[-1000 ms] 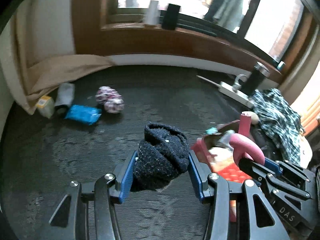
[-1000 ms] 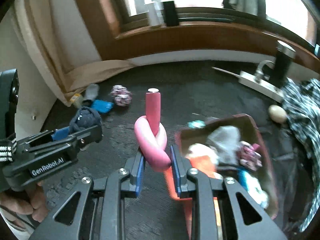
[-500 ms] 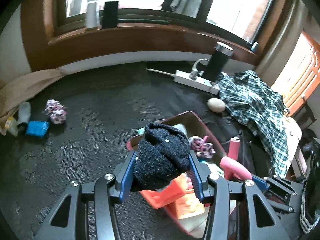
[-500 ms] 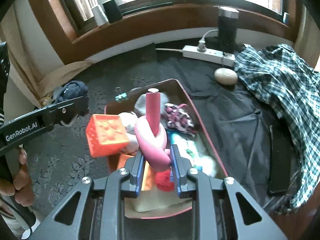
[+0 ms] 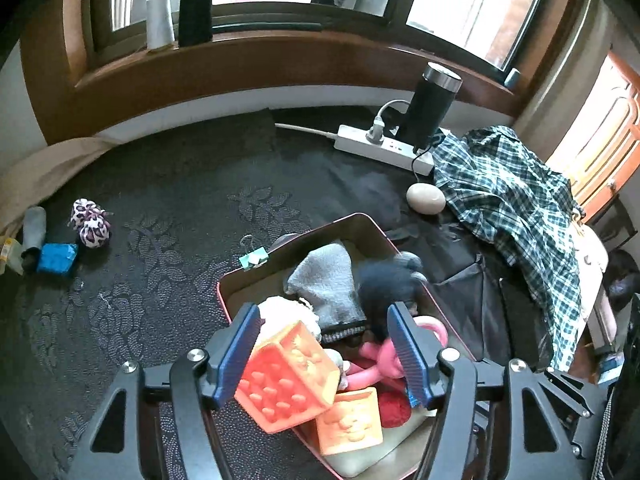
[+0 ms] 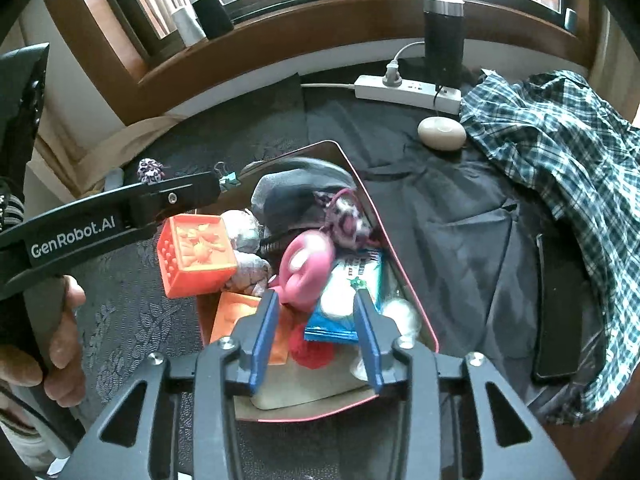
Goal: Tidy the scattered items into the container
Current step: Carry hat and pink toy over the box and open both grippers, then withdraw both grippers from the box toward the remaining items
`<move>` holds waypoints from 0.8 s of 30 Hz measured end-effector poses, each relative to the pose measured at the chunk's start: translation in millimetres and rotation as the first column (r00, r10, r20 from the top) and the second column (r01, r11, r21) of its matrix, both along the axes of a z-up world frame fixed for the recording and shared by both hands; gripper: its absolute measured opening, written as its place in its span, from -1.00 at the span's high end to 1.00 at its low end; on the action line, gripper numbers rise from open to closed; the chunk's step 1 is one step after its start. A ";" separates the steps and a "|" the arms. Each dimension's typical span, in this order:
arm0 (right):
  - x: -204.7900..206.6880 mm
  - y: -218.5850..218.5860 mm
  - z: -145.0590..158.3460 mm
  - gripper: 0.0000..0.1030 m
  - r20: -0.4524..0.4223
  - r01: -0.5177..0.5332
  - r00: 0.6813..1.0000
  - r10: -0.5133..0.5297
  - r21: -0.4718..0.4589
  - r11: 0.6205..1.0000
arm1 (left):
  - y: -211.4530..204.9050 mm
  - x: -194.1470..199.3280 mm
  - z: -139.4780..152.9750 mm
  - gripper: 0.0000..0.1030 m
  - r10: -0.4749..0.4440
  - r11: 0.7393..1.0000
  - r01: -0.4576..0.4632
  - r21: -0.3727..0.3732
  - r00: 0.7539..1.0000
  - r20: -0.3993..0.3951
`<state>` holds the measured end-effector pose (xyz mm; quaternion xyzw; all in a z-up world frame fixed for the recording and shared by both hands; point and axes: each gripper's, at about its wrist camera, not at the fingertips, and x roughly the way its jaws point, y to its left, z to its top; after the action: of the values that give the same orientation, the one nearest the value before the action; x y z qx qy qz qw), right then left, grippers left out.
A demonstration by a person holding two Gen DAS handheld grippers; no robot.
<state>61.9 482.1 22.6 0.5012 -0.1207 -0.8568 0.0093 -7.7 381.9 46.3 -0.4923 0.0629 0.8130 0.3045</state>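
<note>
The red-rimmed container (image 5: 362,218) (image 6: 386,248) lies on the dark carpet, packed with orange blocks (image 5: 288,380), a grey sock (image 5: 324,280) and other items. My left gripper (image 5: 322,350) hovers open above it. A dark knit bundle (image 5: 384,280) (image 6: 292,200) shows blurred inside the container's far end. My right gripper (image 6: 316,332) is also open over the container, and the pink looped toy (image 6: 306,268) (image 5: 384,356) rests among the contents just beyond its fingers. On the carpet to the left lie a leopard-print item (image 5: 90,222), a blue block (image 5: 56,258), a grey item (image 5: 34,226) and a teal binder clip (image 5: 252,258).
A white power strip (image 5: 380,148) and a black tumbler (image 5: 430,108) stand by the wall. A beige oval object (image 5: 426,198) and a plaid shirt (image 5: 512,200) lie to the right. A black phone (image 6: 560,308) rests on dark cloth. A hand (image 6: 60,344) holds the left gripper.
Both grippers swung from the carpet to above the container, then opened. The dark knit bundle and the pink toy left their jaws and dropped into the container.
</note>
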 end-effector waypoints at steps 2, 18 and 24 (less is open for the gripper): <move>-1.0 -1.5 -0.8 0.19 0.000 -0.003 1.000 0.003 -0.001 1.000 | -1.7 -0.6 0.5 -0.31 0.002 1.000 -0.002 0.001 1.000 -0.001; -21.5 -32.0 6.6 0.19 -0.021 -0.015 1.000 0.015 0.019 1.000 | -48.9 -21.3 3.3 -0.31 0.079 0.997 -0.079 0.006 0.997 0.004; -32.3 -50.3 11.3 0.19 -0.034 -0.024 0.999 0.025 0.024 0.999 | -74.1 -32.5 2.8 -0.31 0.115 0.993 -0.115 0.008 0.993 0.011</move>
<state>29.6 431.8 33.9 0.4881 -0.1045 -0.8664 0.0159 -40.2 307.9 49.1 -0.4978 0.0292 0.8270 0.2596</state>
